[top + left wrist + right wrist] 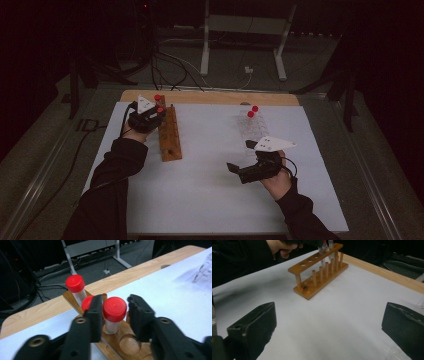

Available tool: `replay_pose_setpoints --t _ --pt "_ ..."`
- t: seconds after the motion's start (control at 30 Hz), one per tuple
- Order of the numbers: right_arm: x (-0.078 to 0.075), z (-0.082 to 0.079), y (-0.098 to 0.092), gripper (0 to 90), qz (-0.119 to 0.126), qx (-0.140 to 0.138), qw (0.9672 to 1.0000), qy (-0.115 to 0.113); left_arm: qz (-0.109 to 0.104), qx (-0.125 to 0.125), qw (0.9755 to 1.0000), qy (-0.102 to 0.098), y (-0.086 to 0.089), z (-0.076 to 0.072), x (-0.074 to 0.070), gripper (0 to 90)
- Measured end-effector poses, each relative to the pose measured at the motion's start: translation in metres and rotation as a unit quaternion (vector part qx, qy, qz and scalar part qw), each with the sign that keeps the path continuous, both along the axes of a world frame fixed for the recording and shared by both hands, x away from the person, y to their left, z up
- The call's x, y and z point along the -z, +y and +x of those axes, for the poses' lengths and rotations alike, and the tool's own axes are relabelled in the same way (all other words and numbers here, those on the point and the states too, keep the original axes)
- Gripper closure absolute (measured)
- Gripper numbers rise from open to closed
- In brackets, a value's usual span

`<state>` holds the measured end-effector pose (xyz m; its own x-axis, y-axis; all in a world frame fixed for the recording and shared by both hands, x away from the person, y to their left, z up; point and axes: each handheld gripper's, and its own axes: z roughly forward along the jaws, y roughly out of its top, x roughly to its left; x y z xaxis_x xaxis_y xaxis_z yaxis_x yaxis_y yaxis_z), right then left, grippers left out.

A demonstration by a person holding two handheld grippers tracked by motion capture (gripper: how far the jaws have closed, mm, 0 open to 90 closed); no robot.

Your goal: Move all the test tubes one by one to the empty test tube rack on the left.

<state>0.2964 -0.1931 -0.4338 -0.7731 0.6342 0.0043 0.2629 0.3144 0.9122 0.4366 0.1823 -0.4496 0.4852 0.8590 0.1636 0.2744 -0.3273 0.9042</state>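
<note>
Left gripper (pixel 113 312) at the wooden rack (pixel 125 342), jaws loose around a red-capped tube (pixel 114 315).

We see that tube standing upright in a rack hole at the far end, beside two more capped tubes; the left jaw touches its cap, the right jaw stands just clear, so nothing is clamped. Our right gripper (pixel 240 160) hovers wide open and empty over the white table cover (pixel 200 190), well apart from the rack.

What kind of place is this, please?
Probably a lab bench set up for recording handling work: a wooden tube rack with red-capped tubes stands on a white sheet, a person holds a gripper in each hand, and cables run across the floor behind.
</note>
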Motion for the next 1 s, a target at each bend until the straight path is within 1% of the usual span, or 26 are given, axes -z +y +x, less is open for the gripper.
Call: replay_pose_setpoints --t 0.07,0.1,0.17,0.2,0.23,0.27,0.33,0.4,0.43,0.5,0.53,0.6,0.63,0.67,0.73,0.77,0.8,0.87,0.9,0.93,0.97,1.0 --pt "-0.001 0.0 0.0 0.0 0.001 0.001 1.0 -0.001 0.0 -0.004 1.0 0.0 -0.001 -0.002 -0.003 47.7" --pt "-0.001 0.0 -0.001 0.0 0.002 0.001 1.0 -0.001 -0.005 0.0 1.0 0.001 -0.001 -0.003 -0.004 44.5" --pt "-0.002 -0.001 -0.001 0.0 0.004 0.001 1.0 -0.003 -0.006 -0.001 1.0 -0.001 -0.001 -0.005 -0.008 37.6" --pt "-0.003 -0.001 -0.002 0.0 0.004 0.002 1.0 -0.003 -0.009 0.007 0.9999 -0.003 0.0 -0.007 -0.011 35.1" --pt "-0.003 -0.001 -0.002 0.0 0.004 0.002 1.0 -0.006 -0.008 0.007 0.9999 -0.005 0.0 -0.01 -0.014 31.0" --pt "-0.004 -0.001 -0.003 0.0 0.006 0.004 1.0 -0.007 -0.006 0.007 0.9999 -0.006 -0.001 -0.012 -0.016 25.0" --pt "-0.005 0.0 -0.004 0.0 0.006 0.009 0.9999 -0.011 -0.012 0.009 0.9999 -0.003 0.0 -0.016 -0.021 17.2" --pt "-0.007 0.002 -0.007 0.0 0.013 0.009 0.9998 -0.016 -0.024 0.025 0.9994 -0.003 0.002 -0.023 -0.026 14.3" --pt "-0.008 0.002 -0.009 0.0 0.017 0.01 0.9996 -0.018 -0.024 0.03 0.9992 0.0 0.001 -0.027 -0.028 10.3" --pt "-0.011 0.003 -0.011 0.0 0.017 0.01 0.9995 -0.023 -0.028 0.049 0.9984 0.005 0.002 -0.035 -0.031 6.6" --pt "-0.013 0.004 -0.013 0.0 0.025 0.01 0.9991 -0.031 -0.027 0.056 0.9981 0.005 0.002 -0.039 -0.032 3.1" --pt "-0.017 0.006 -0.017 0.0 0.03 0.01 0.9985 -0.046 -0.032 0.073 0.9968 0.002 0.003 -0.051 -0.035 2.8" --pt "-0.019 0.008 -0.019 0.0 0.027 0.009 0.9985 -0.046 -0.037 0.081 0.9961 -0.003 0.004 -0.057 -0.036 2.4" --pt "-0.022 0.01 -0.021 0.0 0.023 0.009 0.9988 -0.043 -0.041 0.089 0.9952 -0.003 0.004 -0.063 -0.037 2.4" --pt "-0.026 0.014 -0.025 0.0 0.019 0.017 0.9986 -0.046 -0.05 0.104 0.9933 -0.003 0.006 -0.074 -0.037 2.4" --pt "-0.028 0.016 -0.027 0.0 0.016 0.022 0.9985 -0.048 -0.054 0.114 0.992 0.003 0.006 -0.081 -0.036 2.4" --pt "-0.03 0.019 -0.03 0.0 0.016 0.03 0.998 -0.054 -0.053 0.119 0.9914 0.005 0.006 -0.085 -0.035 2.4" --pt "-0.033 0.023 -0.033 0.0 0.01 0.038 0.9977 -0.056 -0.057 0.136 0.9891 0.01 0.006 -0.095 -0.032 2.4" --pt "-0.034 0.026 -0.035 0.0 0.007 0.046 0.9971 -0.06 -0.054 0.141 0.9886 0.011 0.005 -0.1 -0.03 2.4" --pt "-0.034 0.029 -0.036 0.0 0.007 0.05 0.9968 -0.061 -0.058 0.149 0.9871 0.011 0.005 -0.105 -0.028 2.4" --pt "-0.034 0.033 -0.038 0.0 0.01 0.054 0.9968 -0.058 -0.065 0.158 0.9851 0.015 0.004 -0.11 -0.026 2.4" --pt "-0.032 0.038 -0.041 0.0 0.011 0.061 0.9967 -0.052 -0.067 0.161 0.9845 0.015 0.004 -0.113 -0.024 2.4"
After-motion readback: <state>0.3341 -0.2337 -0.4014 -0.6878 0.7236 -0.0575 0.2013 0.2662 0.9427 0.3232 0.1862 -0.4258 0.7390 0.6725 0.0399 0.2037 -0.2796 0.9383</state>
